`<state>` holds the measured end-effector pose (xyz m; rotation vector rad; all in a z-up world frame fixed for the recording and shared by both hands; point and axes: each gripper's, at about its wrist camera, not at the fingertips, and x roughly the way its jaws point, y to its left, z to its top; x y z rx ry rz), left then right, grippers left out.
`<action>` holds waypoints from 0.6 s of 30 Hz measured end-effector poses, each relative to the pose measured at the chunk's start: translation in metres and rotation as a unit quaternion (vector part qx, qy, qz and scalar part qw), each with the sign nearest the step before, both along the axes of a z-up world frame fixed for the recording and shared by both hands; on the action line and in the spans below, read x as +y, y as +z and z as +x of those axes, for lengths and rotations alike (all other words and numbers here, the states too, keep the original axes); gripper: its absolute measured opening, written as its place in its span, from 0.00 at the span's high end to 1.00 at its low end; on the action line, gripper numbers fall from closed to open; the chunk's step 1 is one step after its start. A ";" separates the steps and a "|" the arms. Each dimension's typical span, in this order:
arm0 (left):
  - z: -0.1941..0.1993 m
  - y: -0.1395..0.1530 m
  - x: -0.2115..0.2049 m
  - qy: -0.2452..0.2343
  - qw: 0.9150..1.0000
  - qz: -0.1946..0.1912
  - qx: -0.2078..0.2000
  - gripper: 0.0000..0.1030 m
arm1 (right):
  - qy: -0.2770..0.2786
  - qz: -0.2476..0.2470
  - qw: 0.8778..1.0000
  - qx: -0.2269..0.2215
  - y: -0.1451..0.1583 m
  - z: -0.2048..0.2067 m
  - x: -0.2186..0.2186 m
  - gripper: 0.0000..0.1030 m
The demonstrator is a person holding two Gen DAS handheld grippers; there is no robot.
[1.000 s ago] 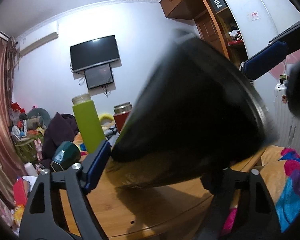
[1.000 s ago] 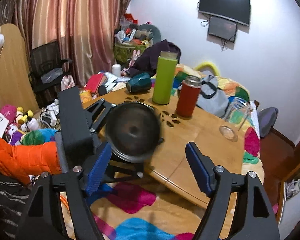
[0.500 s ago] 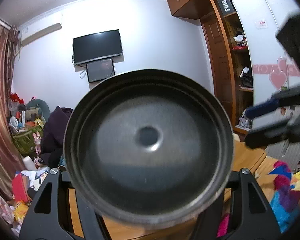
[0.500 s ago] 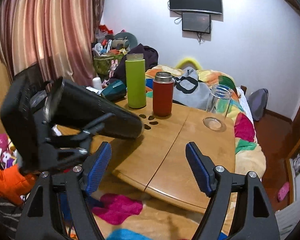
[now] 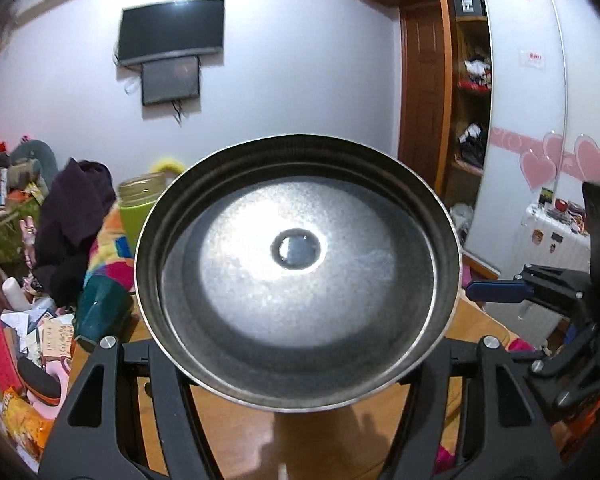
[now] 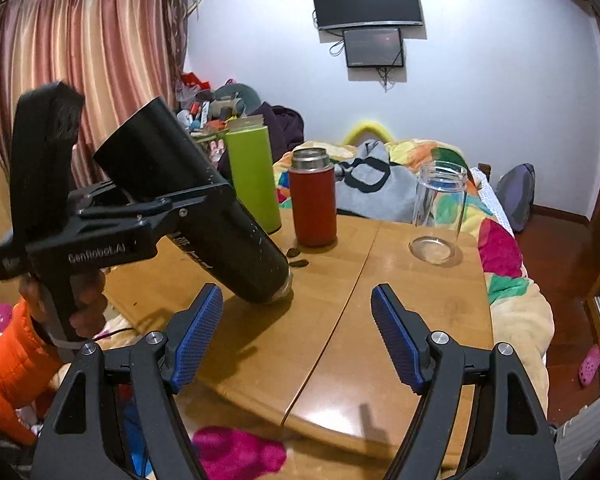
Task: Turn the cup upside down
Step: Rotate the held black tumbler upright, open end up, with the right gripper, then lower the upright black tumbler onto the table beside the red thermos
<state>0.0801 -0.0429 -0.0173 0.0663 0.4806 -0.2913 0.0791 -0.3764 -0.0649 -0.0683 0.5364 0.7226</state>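
Note:
A black steel cup point(image 6: 192, 212) is clamped in my left gripper point(image 6: 168, 204) and tilted, its mouth pointing down and right, close to the wooden table point(image 6: 340, 300). In the left wrist view the cup's open mouth point(image 5: 296, 272) faces the camera and hides the fingertips. My right gripper point(image 6: 296, 334) is open and empty above the table's near edge, to the right of the cup's mouth. It also shows at the right of the left wrist view point(image 5: 496, 290).
On the table stand a green bottle point(image 6: 254, 176), a red flask point(image 6: 314, 200) and a clear glass jar point(image 6: 440, 212). A dark green cup point(image 5: 100, 308) lies on its side at the table's far left. A bed with a colourful quilt point(image 6: 504, 248) lies behind the table.
My left gripper has turned the cup over, so its mouth now tips down toward the table. The right gripper has stayed open and pulled back toward the table's near edge.

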 end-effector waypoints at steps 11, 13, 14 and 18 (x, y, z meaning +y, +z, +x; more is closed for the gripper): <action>0.045 0.014 -0.020 -0.040 0.996 0.038 0.075 0.38 | -0.032 0.016 0.999 0.004 -0.011 0.016 0.003 0.28; 0.049 0.014 -0.020 -0.041 0.995 0.040 0.081 0.38 | -0.038 0.016 0.999 0.004 -0.012 0.017 0.002 0.28; 0.052 0.014 -0.021 -0.041 0.995 0.040 0.084 0.38 | -0.041 0.016 0.999 0.004 -0.011 0.017 0.001 0.28; 0.061 0.015 -0.027 -0.040 0.994 0.041 0.092 0.38 | -0.048 0.015 0.999 0.002 -0.011 0.018 0.001 0.28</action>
